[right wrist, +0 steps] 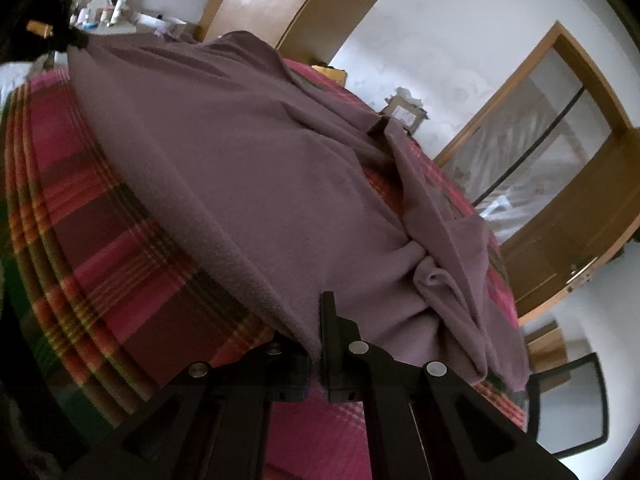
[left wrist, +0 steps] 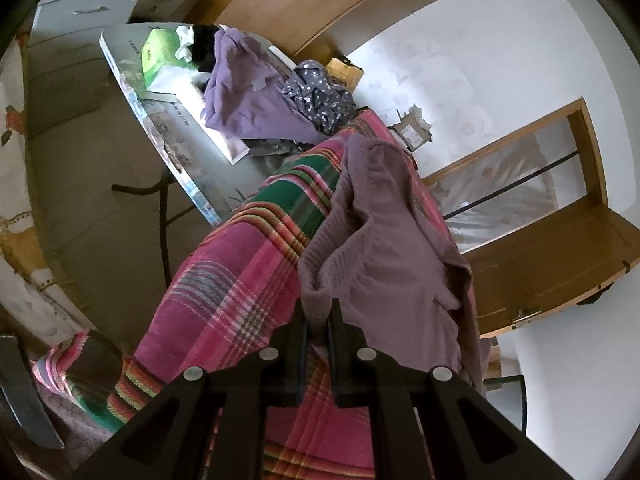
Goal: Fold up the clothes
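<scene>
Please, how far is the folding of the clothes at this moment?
Early. Done: no folded garment is visible. In hand: the left tongs and right tongs each pinch an edge of the mauve garment spread, creased, over the plaid blanket. Left: folding it, then the purple garment and dotted garment heaped behind.

Garment (right wrist: 248, 168) plain dusty mauve; blanket (left wrist: 240, 264) plaid in pink, magenta, green, with orange and yellow stripes; heaped cloth (left wrist: 248, 92) lilac; neighbouring fabric (left wrist: 320, 96) grey-blue, small white floral print; box (left wrist: 160, 56) bright green; door frames (left wrist: 560, 248) honey-brown wood; walls white.
</scene>
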### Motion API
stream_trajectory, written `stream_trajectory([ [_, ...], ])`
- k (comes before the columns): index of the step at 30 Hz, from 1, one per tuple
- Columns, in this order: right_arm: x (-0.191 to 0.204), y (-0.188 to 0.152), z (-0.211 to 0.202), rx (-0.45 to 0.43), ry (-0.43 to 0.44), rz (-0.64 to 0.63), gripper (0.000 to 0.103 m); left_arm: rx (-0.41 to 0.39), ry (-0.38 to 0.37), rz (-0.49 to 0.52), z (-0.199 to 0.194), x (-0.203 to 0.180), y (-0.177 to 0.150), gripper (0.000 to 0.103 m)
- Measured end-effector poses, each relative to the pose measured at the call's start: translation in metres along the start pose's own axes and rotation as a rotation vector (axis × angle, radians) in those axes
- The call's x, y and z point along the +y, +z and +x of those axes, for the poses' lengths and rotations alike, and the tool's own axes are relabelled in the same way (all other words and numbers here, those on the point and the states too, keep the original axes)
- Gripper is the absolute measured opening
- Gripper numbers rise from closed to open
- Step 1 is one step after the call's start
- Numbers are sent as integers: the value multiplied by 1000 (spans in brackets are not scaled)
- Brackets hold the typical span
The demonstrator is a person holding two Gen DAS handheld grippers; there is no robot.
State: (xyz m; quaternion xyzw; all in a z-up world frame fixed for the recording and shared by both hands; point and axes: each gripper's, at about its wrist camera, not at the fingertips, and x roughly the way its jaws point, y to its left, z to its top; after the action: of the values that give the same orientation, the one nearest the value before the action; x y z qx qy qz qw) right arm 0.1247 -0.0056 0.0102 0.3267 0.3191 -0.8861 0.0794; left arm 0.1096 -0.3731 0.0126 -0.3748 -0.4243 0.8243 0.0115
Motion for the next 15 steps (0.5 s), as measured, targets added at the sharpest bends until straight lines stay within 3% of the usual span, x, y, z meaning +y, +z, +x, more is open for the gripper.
stream_trajectory([
  [7,-1,-3,1,-1,21,-3,5,11,42,-4,5,2,-2,9],
  [15,-11,-4,1,1,93,52,14,21,111,86,6,-14,-4,11],
])
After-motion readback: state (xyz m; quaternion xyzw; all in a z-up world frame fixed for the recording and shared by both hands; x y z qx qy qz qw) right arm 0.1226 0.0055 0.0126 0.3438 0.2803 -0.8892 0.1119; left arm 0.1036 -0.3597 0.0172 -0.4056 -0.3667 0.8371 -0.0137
